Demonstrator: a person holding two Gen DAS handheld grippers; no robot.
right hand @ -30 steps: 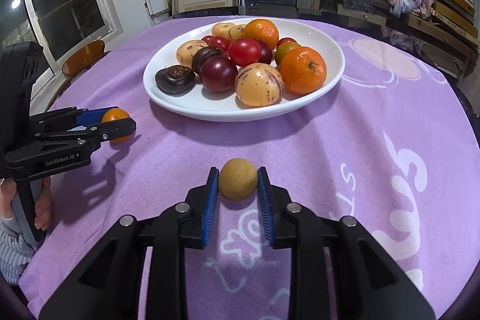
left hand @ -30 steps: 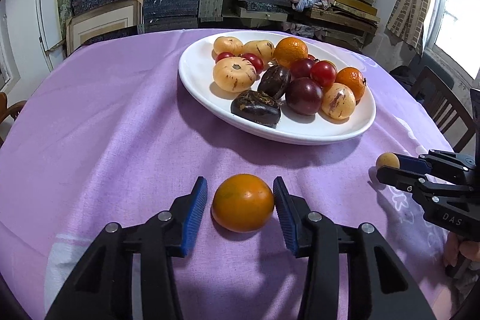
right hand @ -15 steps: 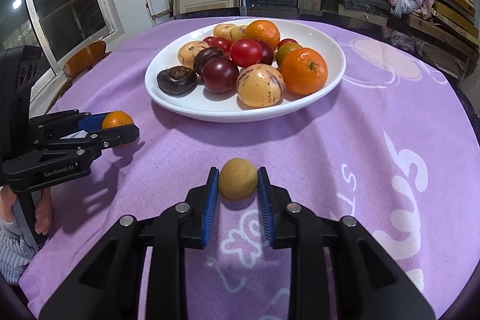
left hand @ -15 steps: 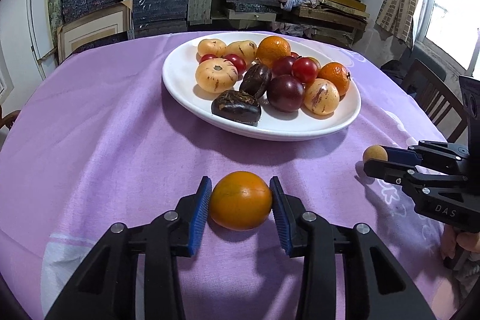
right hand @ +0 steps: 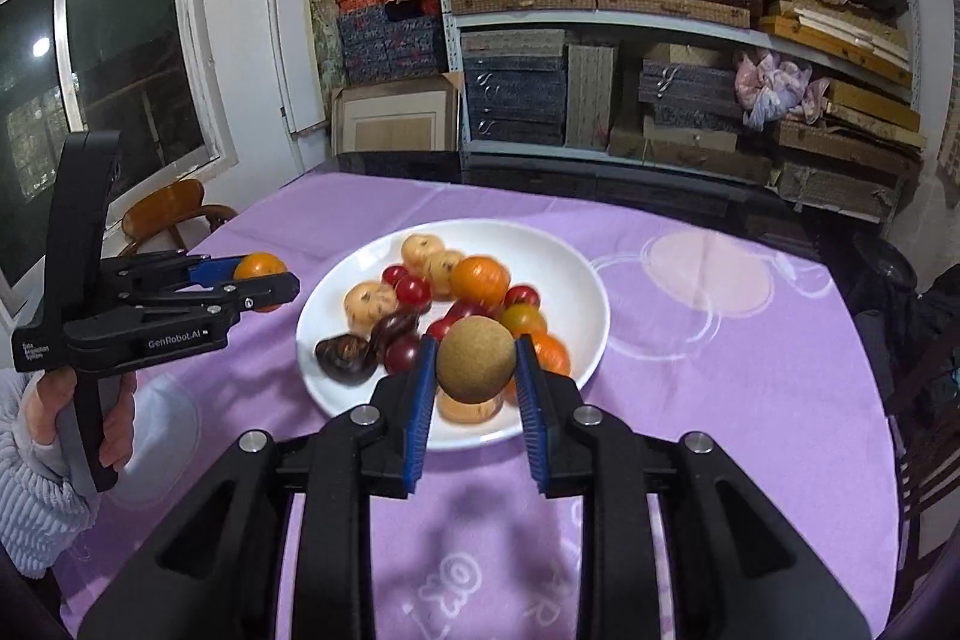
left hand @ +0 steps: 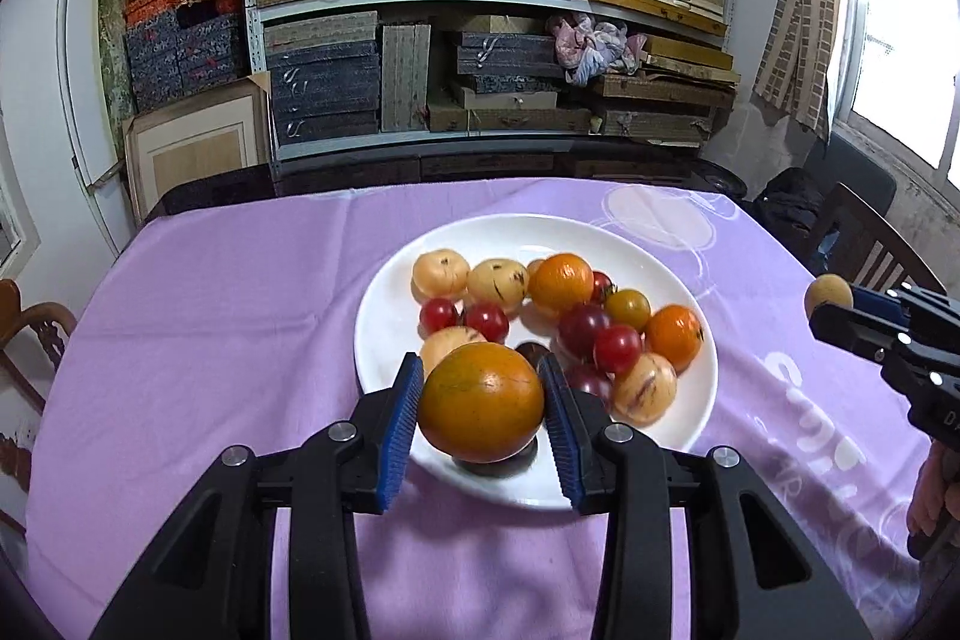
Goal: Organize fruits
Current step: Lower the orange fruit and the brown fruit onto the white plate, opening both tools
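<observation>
Fruits that sat on the purple counter a second ago are now both lifted: the left hand-held gripper is clamped on the orange fruit, the right hand-held gripper on the small brown fruit. Each hangs above the near rim of the white plate, so I judge the drop onto the pile comes next.

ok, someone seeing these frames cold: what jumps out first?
Probably the two held fruits: the left gripper has its blue fingers clamped on a big orange fruit, the right gripper on a small tan ball-like fruit, both clear of the purple tablecloth. Behind them at table centre sits a white plate piled with orange, red, pale and dark fruits.
</observation>
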